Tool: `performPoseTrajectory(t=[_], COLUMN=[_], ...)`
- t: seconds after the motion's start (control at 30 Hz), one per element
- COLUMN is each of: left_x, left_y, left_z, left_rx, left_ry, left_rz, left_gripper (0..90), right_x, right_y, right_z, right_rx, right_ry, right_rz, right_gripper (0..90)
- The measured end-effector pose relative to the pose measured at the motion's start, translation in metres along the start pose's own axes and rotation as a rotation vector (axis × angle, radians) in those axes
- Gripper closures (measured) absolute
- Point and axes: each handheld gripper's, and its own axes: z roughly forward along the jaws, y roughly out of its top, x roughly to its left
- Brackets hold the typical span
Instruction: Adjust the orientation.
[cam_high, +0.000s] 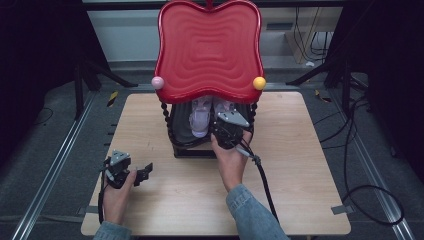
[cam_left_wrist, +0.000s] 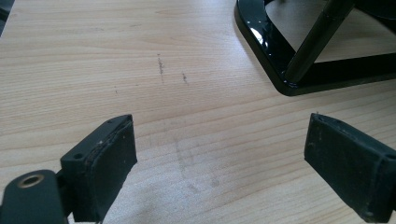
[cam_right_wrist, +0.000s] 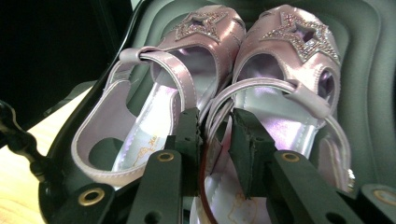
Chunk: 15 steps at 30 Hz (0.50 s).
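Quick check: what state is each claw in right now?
Left claw: open, empty, over the table.
Right claw: nearly shut around the pink sandals' straps; grip unclear.

Claw (cam_right_wrist: 215, 140) astride pink sandals' (cam_right_wrist: 280, 84) inner edges

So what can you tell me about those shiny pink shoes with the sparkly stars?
The pair of shiny pink sandals looks like glossy satin or patent material. Each has a glittery cut-out star on the toe, an open heel with a strap, and a pale printed insole. They stand side by side, toes pointing away, on the dark lower tray of the stand. The right gripper has its jaws around their inner edges, slightly apart.
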Motion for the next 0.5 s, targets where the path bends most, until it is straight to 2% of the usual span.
performPoseTrajectory(t=[0.07,0.17,0.5], left_x=[-0.0004,-0.0011,-0.0014], left_y=[0.0001,0.0002,0.0002], left_z=[-0.0001,0.0002,0.0005], left_rx=[0.001,0.001,0.001], left_ry=[0.000,0.000,-0.003], left_rz=[0.004,0.002,0.002], left_gripper=[8.3,8.3,8.3], right_x=[0.0000,0.0013,0.0037], right_y=[-0.0001,-0.0023,-0.0019], right_z=[-0.0011,-0.0071,-0.0019], right_rx=[0.000,0.002,0.009], right_ry=[0.002,0.009,0.017], right_rz=[-0.001,-0.002,-0.004], right_gripper=[75.2,83.6,84.6])
